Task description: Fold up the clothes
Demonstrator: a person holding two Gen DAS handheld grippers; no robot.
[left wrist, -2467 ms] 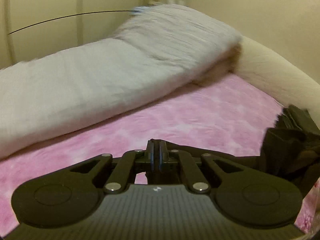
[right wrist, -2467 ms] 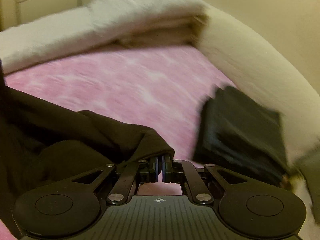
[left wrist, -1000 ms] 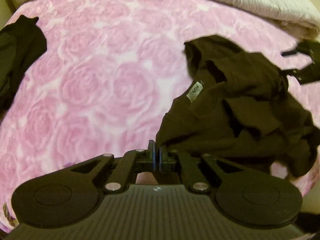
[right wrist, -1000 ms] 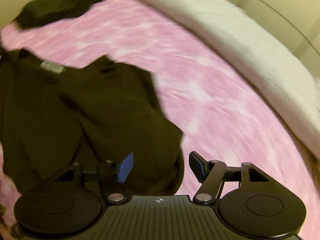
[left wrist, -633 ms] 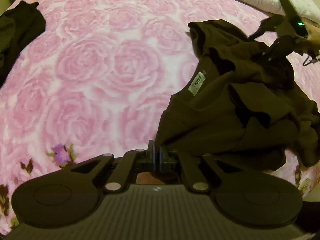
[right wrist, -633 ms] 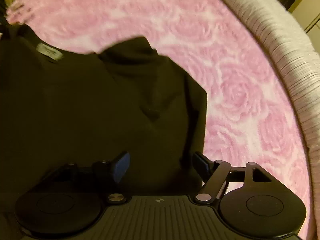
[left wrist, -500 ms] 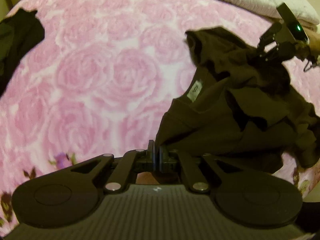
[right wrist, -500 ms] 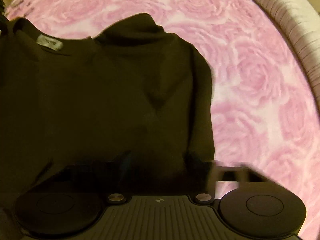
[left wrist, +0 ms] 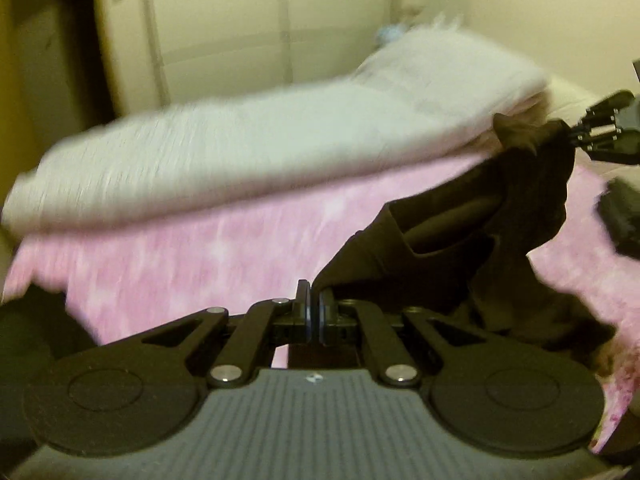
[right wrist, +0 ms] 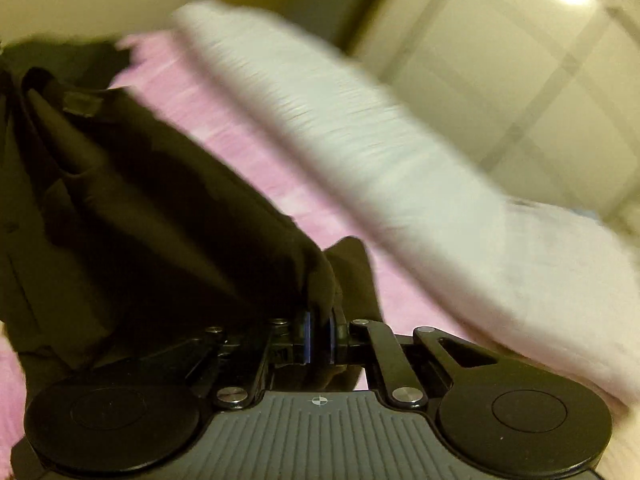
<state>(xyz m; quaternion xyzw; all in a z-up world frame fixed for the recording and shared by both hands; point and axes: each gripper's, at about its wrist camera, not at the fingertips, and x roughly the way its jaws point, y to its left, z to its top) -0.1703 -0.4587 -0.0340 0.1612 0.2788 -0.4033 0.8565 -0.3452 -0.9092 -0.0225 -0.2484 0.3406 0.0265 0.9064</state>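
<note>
Left wrist view first: the left hand-held gripper (left wrist: 314, 312) has its jaws pinched together on an edge of the dark garment (left wrist: 460, 240), which stretches up and to the right across to the right hand-held gripper (left wrist: 572, 134), visible at the far right edge of that shot and clamped on the other end. So the garment hangs lifted between the two, above the pink bedspread (left wrist: 200, 248), with its lower folds trailing down toward the bed at the right.

Right wrist view: the right hand-held gripper's jaws have just been closing, and they're now nipped on a bunched fold of the same garment, cloth clearly between the pads. A small sewn-in label (right wrist: 82, 102) shows near the collar, but everything is motion-blurred and I can't read any writing on it.

Edges and room: a rolled white duvet (left wrist: 260, 148) runs along the far side of the bed against the pale wall (left wrist: 320, 12), so that side is blocked. The pink stretch between the duvet and the garment is open. Another dark folded piece (left wrist: 622, 220) sits at the right edge of the bed, near the hanging cloth, and more dark cloth (left wrist: 32, 320) pokes in at the lower left.
</note>
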